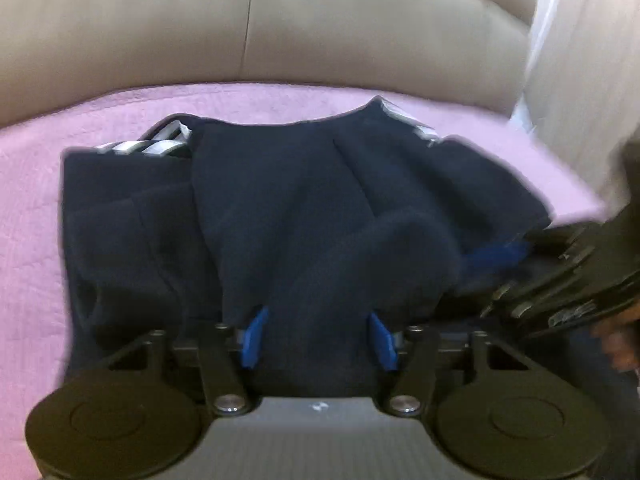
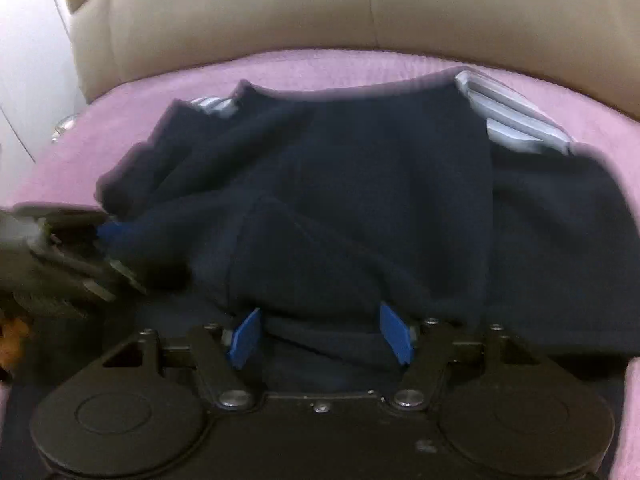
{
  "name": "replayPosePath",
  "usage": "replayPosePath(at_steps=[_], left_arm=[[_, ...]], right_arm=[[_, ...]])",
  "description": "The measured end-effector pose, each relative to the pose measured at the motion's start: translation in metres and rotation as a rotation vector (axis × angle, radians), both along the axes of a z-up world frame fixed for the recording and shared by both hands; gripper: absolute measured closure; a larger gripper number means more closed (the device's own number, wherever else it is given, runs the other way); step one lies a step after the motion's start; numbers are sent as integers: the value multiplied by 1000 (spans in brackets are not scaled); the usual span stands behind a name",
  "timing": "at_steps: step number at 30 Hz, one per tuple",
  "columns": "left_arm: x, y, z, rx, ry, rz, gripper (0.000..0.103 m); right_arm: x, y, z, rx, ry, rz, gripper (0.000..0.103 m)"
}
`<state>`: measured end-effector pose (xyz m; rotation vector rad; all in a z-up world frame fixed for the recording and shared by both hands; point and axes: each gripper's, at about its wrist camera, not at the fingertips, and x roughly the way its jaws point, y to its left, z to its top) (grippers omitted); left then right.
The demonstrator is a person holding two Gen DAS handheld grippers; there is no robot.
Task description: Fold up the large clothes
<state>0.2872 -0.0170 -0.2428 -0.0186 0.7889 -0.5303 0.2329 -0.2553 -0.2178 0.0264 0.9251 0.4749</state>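
One big piece of furniture fills the upper half of both views: a tan leather sofa, with a pink quilted cover spread over its seat. On that cover, in the middle of each frame, lies the dark navy garment, bunched and partly doubled over itself, with grey-and-white striped trim peeking out at its upper corners.

To my eye the garment is soft, thick knit or fleece: floppy, not slippery, nothing fragile about it, and heavy enough to sag and drag when lifted. It holds rounded humps rather than crisp creases, so a fold will probably want smoothing down. I would take it by an outer edge or corner near the striped trim, gathering a single layer, not by the lumpy middle where several layers stack up.

At the bottom centre of the left view, the left hand-held gripper has its blue pads spread, dark cloth lying between them without being pressed. The right hand-held gripper is likewise spread wide over the near hem, pinching nothing.
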Motion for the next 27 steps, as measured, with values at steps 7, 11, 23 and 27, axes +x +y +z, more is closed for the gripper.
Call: replayPosePath(at_steps=[7,11,23,27], left_arm=[[-30,6,48,3,-130,9,21],[-20,-7,66,19,-183,-12,3],[-38,13,25,112,36,79,12],[-80,47,51,24,42,80,5]], right_arm=[[-25,-37,62,30,-159,-67,23],[-9,-27,62,27,-119,-4,22],[-42,-8,29,-77,-50,14,20],[-69,-33,61,-66,-86,4,20]])
